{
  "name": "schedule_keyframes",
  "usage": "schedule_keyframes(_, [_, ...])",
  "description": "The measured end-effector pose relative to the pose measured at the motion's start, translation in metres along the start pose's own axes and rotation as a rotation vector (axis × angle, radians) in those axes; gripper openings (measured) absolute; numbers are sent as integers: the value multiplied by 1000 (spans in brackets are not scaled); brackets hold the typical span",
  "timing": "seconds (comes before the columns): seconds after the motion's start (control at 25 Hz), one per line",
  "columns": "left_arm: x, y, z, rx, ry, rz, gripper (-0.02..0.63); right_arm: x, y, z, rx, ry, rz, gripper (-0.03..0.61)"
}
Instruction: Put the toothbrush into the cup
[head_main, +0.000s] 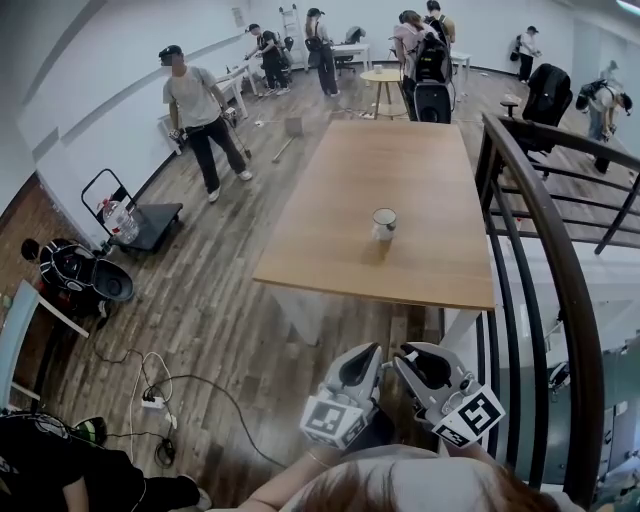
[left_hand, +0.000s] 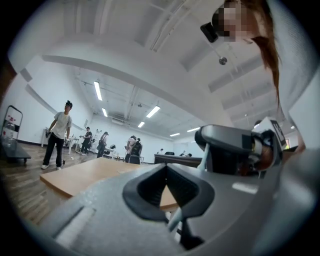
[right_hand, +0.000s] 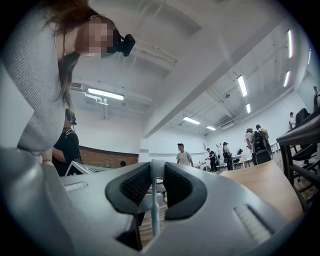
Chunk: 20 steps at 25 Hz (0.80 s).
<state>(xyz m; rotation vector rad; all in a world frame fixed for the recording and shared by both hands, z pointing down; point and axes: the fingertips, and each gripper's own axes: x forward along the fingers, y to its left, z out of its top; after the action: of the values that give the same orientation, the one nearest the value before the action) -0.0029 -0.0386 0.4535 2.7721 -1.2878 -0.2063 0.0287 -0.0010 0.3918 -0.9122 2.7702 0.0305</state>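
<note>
The right hand-held gripper (right_hand: 157, 172) is clamped on the toothbrush (right_hand: 155, 210), upright between its jaws; the left hand-held gripper (left_hand: 166, 167) is closed, empty. The cup (head_main: 384, 222) stands on the bench (head_main: 330, 230), well ahead of both

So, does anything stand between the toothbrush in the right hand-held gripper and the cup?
Nothing visible does: from the toothbrush in the right hand-held gripper, only bare table leads to the open cup.
</note>
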Motion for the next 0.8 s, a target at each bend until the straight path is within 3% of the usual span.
schedule_keyframes(0.2, [23, 23, -5, -6, 11, -30, 0, 24, -21, -7, -8, 4, -11, 69])
schedule_keyframes(0.8, [129, 114, -6, -13, 33, -109, 0, 105, -136, -33, 21, 6, -110, 69])
